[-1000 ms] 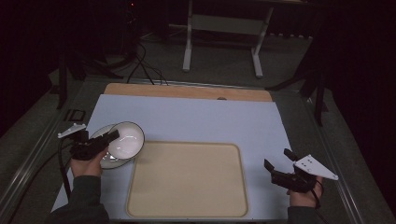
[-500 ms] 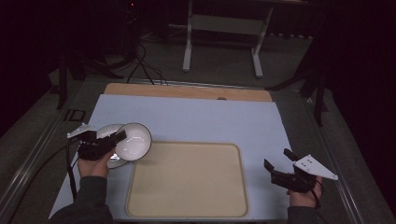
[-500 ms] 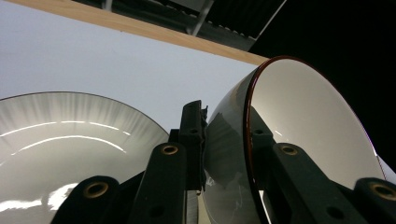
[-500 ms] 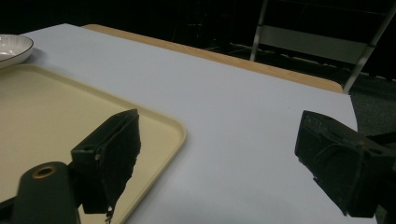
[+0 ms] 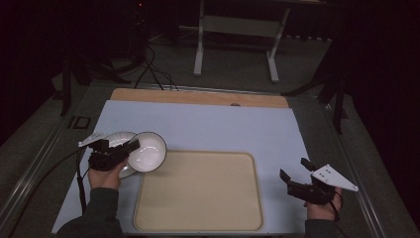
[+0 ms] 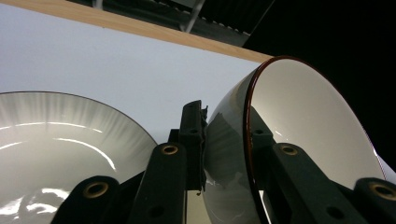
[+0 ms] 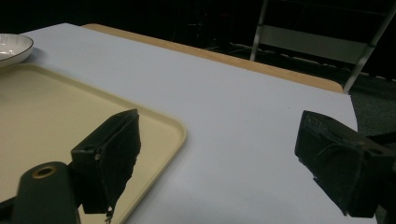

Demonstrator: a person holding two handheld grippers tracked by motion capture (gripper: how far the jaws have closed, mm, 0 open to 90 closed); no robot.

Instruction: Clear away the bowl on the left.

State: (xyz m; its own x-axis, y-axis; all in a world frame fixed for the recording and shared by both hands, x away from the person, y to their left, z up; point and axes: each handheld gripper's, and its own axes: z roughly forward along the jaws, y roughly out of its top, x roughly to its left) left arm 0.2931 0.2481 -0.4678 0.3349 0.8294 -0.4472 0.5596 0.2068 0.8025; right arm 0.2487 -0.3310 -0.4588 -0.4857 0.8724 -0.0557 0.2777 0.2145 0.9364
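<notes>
Left gripper on glossy round bowl

Wooden table, pale blue mat over it, beige tray and white plate on the mat

A dim lab or recording studio: black curtains surround the table, covered with a pale blue mat. Behind the table, cables trail across grey carpet beside a metal stand.

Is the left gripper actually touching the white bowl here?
Touching. In the left gripper view, the left gripper pinches the bowl wall, one jaw outside, one inside the rim.
</notes>
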